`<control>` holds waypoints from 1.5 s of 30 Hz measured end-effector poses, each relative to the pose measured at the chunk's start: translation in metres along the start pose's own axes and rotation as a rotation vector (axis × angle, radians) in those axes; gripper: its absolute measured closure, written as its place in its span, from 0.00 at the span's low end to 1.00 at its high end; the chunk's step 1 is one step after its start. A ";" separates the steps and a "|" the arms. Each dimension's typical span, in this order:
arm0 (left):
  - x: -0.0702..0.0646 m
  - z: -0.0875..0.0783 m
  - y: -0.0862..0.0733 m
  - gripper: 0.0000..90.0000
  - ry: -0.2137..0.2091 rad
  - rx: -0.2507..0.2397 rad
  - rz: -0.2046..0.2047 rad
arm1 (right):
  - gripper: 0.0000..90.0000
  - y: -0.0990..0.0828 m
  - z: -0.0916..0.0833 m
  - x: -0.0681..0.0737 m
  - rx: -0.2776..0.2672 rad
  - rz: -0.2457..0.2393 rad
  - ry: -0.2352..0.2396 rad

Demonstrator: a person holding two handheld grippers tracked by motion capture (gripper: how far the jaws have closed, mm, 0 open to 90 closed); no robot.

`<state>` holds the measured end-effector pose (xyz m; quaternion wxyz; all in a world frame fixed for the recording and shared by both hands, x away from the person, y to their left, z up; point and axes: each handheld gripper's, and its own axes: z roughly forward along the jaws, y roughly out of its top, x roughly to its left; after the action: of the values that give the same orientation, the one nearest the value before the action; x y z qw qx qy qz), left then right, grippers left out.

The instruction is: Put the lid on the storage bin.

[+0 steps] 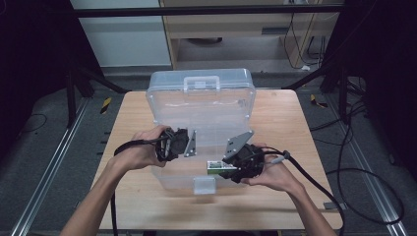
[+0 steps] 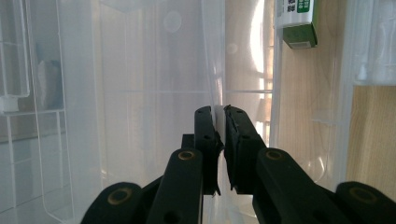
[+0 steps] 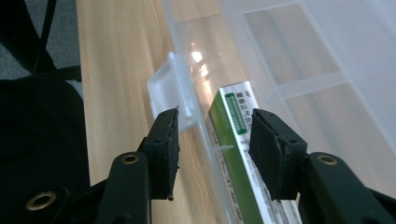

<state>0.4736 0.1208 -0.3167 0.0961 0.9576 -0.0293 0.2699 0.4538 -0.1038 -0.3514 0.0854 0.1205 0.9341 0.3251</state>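
Note:
A clear plastic storage box (image 1: pixel 169 179) lies on the wooden table with its lid (image 1: pixel 201 105) swung open toward the far side. My left gripper (image 1: pixel 188 147) (image 2: pixel 220 112) is shut on the box's thin clear left wall (image 2: pixel 215 70). A small green and white carton (image 1: pixel 215 168) (image 3: pixel 233 135) (image 2: pixel 299 23) lies inside, against the front wall. My right gripper (image 1: pixel 223 168) (image 3: pixel 215 121) is open just over it. One pad (image 3: pixel 164 149) is outside the front wall, and neither pad touches the carton.
The box's front latch (image 1: pixel 204 185) (image 3: pixel 166 93) juts toward the table's near edge. The lid carries a handle (image 1: pixel 201 81) at its far end. Bare wood (image 1: pixel 305 147) lies right and left of the box. Cables trail off to the right across the floor (image 1: pixel 364 196).

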 end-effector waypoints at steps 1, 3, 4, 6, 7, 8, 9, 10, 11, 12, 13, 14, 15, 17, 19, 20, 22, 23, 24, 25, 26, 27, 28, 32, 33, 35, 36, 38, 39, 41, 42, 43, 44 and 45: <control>0.000 0.000 0.000 0.93 -0.002 0.007 0.001 | 0.59 -0.001 -0.003 -0.001 -0.004 0.007 -0.001; 0.000 0.000 0.001 0.93 -0.004 0.009 0.000 | 0.59 -0.003 -0.009 -0.002 -0.025 0.016 -0.003; 0.000 0.000 0.001 0.93 -0.004 0.009 -0.001 | 0.59 -0.004 -0.012 -0.003 -0.041 0.025 0.003; -0.001 0.000 0.001 0.93 -0.004 0.011 -0.002 | 0.59 -0.006 -0.017 -0.004 -0.057 0.047 0.003; -0.001 0.000 0.001 0.93 -0.004 0.011 -0.003 | 0.59 -0.007 -0.019 -0.005 -0.062 0.050 0.003; -0.001 0.000 0.001 0.93 -0.004 0.013 -0.003 | 0.59 -0.008 -0.021 -0.006 -0.068 0.055 -0.001; -0.001 0.000 0.001 0.93 -0.004 0.013 -0.004 | 0.60 -0.010 -0.024 -0.007 -0.074 0.065 -0.008; -0.001 0.000 0.001 0.93 -0.004 0.013 -0.004 | 0.60 -0.011 -0.026 -0.007 -0.080 0.076 -0.012; -0.001 0.000 0.001 0.93 -0.005 0.014 -0.005 | 0.60 -0.012 -0.028 -0.008 -0.084 0.083 -0.016; -0.001 0.000 0.001 0.93 -0.005 0.014 -0.006 | 0.60 -0.013 -0.030 -0.009 -0.090 0.089 -0.018; -0.001 0.000 0.001 0.93 -0.006 0.014 -0.007 | 0.60 -0.014 -0.032 -0.010 -0.095 0.098 -0.021; -0.002 0.000 0.001 0.93 -0.006 0.014 -0.008 | 0.60 -0.014 -0.033 -0.010 -0.103 0.096 -0.025; -0.002 0.000 0.001 0.93 -0.006 0.013 -0.008 | 0.60 -0.014 -0.035 -0.010 -0.104 0.100 -0.027; -0.003 0.000 0.001 0.93 -0.006 0.014 -0.008 | 0.61 -0.015 -0.039 -0.010 -0.120 0.100 -0.029; -0.004 0.000 0.001 0.93 -0.006 0.008 -0.010 | 0.62 -0.015 -0.042 -0.011 -0.127 0.108 -0.036; -0.004 0.000 0.001 0.93 -0.007 0.008 -0.010 | 0.62 -0.015 -0.043 -0.011 -0.133 0.109 -0.041; -0.005 0.000 0.001 0.93 -0.009 0.008 -0.010 | 0.63 -0.016 -0.046 -0.012 -0.137 0.120 -0.055; -0.005 0.000 0.001 0.93 -0.010 0.007 -0.010 | 0.63 -0.016 -0.047 -0.013 -0.142 0.127 -0.064; -0.005 0.000 0.001 0.93 -0.013 0.015 -0.009 | 0.64 -0.017 -0.049 -0.014 -0.152 0.134 -0.072; -0.006 0.000 0.001 0.92 -0.015 0.014 -0.009 | 0.64 -0.017 -0.050 -0.015 -0.157 0.143 -0.075; -0.007 0.000 0.001 0.93 -0.018 0.013 -0.011 | 0.65 -0.017 -0.053 -0.017 -0.168 0.153 -0.082; -0.007 0.000 0.001 0.92 -0.020 0.013 -0.010 | 0.66 -0.017 -0.054 -0.018 -0.176 0.157 -0.085; -0.008 0.000 0.001 0.92 -0.023 0.014 -0.010 | 0.66 -0.017 -0.056 -0.019 -0.185 0.168 -0.090; -0.011 0.001 0.001 0.92 -0.024 0.008 -0.007 | 0.68 -0.018 -0.062 -0.025 -0.211 0.205 -0.137; -0.012 0.001 0.001 0.92 -0.029 0.016 -0.005 | 0.69 -0.019 -0.062 -0.026 -0.220 0.213 -0.156; -0.013 0.001 0.001 0.92 -0.030 0.016 -0.004 | 0.71 -0.021 -0.065 -0.029 -0.248 0.232 -0.176; -0.014 0.001 0.002 0.92 -0.031 0.019 -0.003 | 0.72 -0.022 -0.065 -0.030 -0.256 0.246 -0.189; -0.015 0.002 0.002 0.92 -0.034 0.020 -0.001 | 0.76 -0.025 -0.067 -0.035 -0.281 0.281 -0.224; -0.016 0.002 0.002 0.92 -0.038 0.024 0.002 | 0.79 -0.026 -0.067 -0.037 -0.294 0.306 -0.243; -0.017 0.003 0.003 0.92 -0.041 0.030 0.009 | 0.85 -0.030 -0.068 -0.042 -0.320 0.344 -0.269; -0.018 0.003 0.003 0.92 -0.043 0.033 0.012 | 0.87 -0.032 -0.069 -0.044 -0.329 0.358 -0.282; -0.019 0.004 0.003 0.92 -0.046 0.027 0.010 | 0.89 -0.033 -0.070 -0.046 -0.335 0.369 -0.287; -0.020 0.005 0.003 0.92 -0.051 0.025 0.016 | 0.90 -0.035 -0.070 -0.047 -0.339 0.381 -0.292; -0.021 0.005 0.003 0.92 -0.058 0.030 0.016 | 0.91 -0.036 -0.070 -0.048 -0.335 0.392 -0.296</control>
<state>0.4581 0.1168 -0.3308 0.0786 0.9661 -0.0358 0.2434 0.4770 -0.1858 -0.3161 0.1748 0.3291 0.8037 0.4639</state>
